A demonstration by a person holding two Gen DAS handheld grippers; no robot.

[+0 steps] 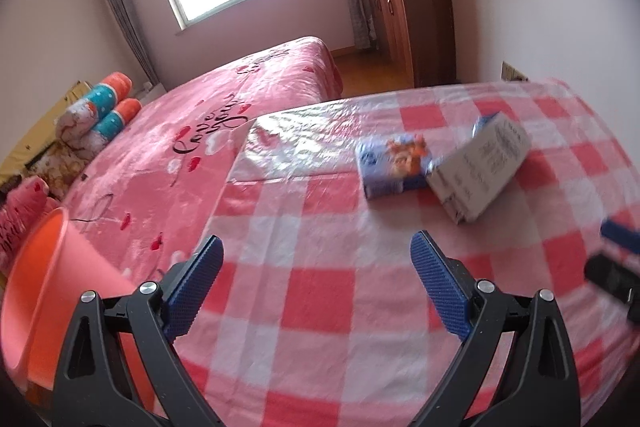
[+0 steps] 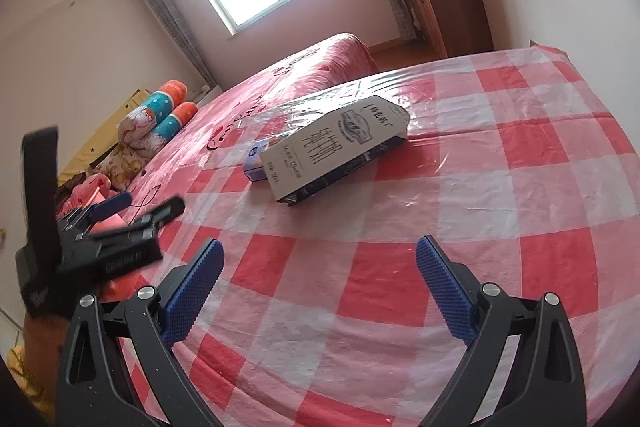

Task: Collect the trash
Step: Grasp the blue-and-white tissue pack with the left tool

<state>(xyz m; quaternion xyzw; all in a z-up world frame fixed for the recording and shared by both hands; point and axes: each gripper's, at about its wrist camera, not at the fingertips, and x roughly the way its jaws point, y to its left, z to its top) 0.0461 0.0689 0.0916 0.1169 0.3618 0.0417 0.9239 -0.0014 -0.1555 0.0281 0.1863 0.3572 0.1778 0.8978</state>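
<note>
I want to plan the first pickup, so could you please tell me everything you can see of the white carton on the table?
The white carton is a tall, gable-topped drink box, seemingly of coated cardboard, with dark blue sides and black print on its white face. It lies flat on its side on the checked tablecloth, at a slant, its peaked end pointing away. A smaller blue box sits right against it. Neither gripper touches it.

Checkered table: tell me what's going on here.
Someone holds two hand-held grippers over the checkered table, both open and empty. A milk carton lies on its side against a small blue box; neither is picked up yet. A pink bin waits at the table's left edge beside the left hand-held gripper. The right hand-held gripper points toward the carton.
</note>
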